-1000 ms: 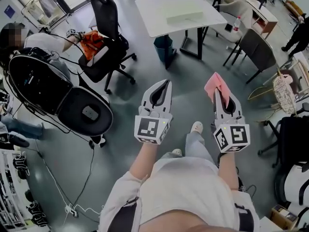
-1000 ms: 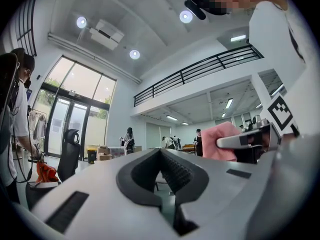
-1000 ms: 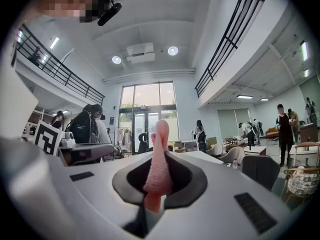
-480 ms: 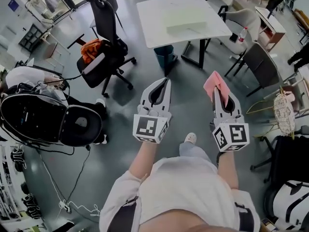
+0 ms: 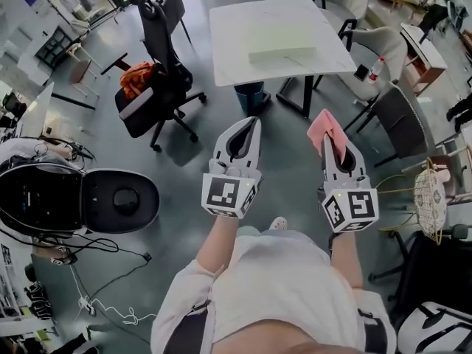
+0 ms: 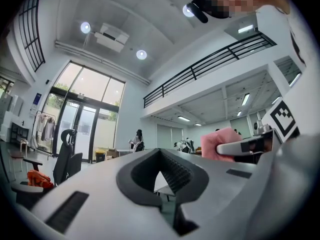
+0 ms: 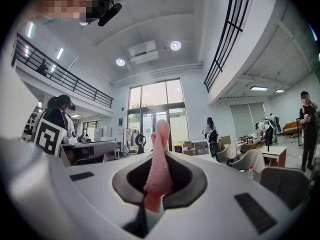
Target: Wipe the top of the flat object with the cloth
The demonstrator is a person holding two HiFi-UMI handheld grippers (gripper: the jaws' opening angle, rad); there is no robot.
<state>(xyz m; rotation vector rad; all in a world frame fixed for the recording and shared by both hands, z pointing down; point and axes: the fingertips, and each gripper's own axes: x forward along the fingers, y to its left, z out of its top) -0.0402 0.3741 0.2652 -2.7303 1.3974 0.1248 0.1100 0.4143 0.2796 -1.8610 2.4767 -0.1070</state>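
Finding: your position changes, the grip does not. Across the last second the white square bench [image 5: 243,21] and the pale flat rectangular slab [image 5: 282,54] lying on it draw nearer in the head view. The black office chair [image 5: 158,57] to the left shifts with them. You are walking toward the bench. Both tools keep the same station ahead of your body throughout.

Right tongs [image 5: 330,140]: closed on the pink cloth [image 5: 324,126], which stands pinched between the jaws with a folded end projecting past the tips. The grip appears sound, with no slippage against the earlier frames. Left tongs [image 5: 254,124]: closed, with nothing between the jaws.

The slab lies toward the near edge of the bench top, right of centre. It is well apart from both tools and untouched. Wiping is not yet begun; this is the approach stage.

Judgement: you need to close the remaining gap, keeping right of the chair, then lay the cloth flat onto the slab's top. The left tool may be wanted to steady the slab, should it slide.
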